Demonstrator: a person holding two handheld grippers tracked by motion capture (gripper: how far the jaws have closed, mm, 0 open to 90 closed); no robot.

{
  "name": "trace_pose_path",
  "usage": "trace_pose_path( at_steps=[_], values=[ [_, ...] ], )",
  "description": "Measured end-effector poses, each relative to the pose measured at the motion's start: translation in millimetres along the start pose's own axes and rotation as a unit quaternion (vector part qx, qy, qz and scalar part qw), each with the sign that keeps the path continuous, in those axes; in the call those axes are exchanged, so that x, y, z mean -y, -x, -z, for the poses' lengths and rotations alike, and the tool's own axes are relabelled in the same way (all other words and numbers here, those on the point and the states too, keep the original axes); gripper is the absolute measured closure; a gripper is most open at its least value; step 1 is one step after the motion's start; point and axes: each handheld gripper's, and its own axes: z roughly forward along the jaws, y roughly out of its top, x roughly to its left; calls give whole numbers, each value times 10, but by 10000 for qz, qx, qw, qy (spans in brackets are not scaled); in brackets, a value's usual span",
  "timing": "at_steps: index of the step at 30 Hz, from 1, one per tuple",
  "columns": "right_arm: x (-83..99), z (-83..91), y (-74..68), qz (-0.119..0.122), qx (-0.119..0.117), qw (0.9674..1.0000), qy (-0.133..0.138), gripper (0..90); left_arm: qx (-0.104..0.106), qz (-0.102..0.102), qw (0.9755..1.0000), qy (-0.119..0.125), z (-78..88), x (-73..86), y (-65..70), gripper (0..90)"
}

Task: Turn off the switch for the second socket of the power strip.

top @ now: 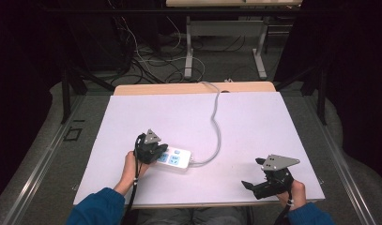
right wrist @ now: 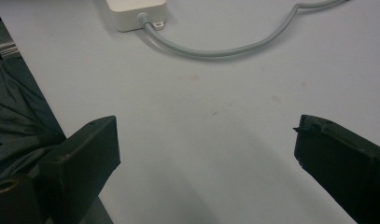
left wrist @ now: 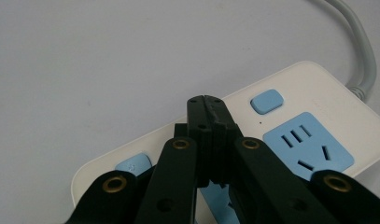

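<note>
The power strip point(top: 172, 159) lies flat, long axis left-right, cord point(top: 216, 123) end rightward.

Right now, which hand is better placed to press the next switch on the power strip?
Left. The left gripper, jaws shut, hangs right over the power strip, close to a blue switch. The right gripper sits open at the table's near edge, well apart.

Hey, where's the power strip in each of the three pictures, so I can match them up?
High view: power strip lies left of centre on the table, under the left hand-held gripper.
Left gripper view: it spans the lower right, beneath the shut jaws.
Right gripper view: just its cable end, at the top left.
Shared landmark: the grey cable leaving the strip's end.
</note>
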Motion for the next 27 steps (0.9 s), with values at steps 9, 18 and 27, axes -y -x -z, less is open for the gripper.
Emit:
trace_pose_path(
  at_steps=[9, 18, 27],
  values=[
    [-1, 3, 1, 19, 1, 10000, -1, 61, -2, -7, 10000, 18, 0, 6, -3, 900],
    [-1, 2, 0, 13, -14, 10000, -16, 62, -17, -38, 10000, 14, 1, 10, 5, 900],
    [-2, 1, 0, 17, -21, 10000, -25, 62, -33, -33, 10000, 38, -1, 14, 7, 900]
  ],
)
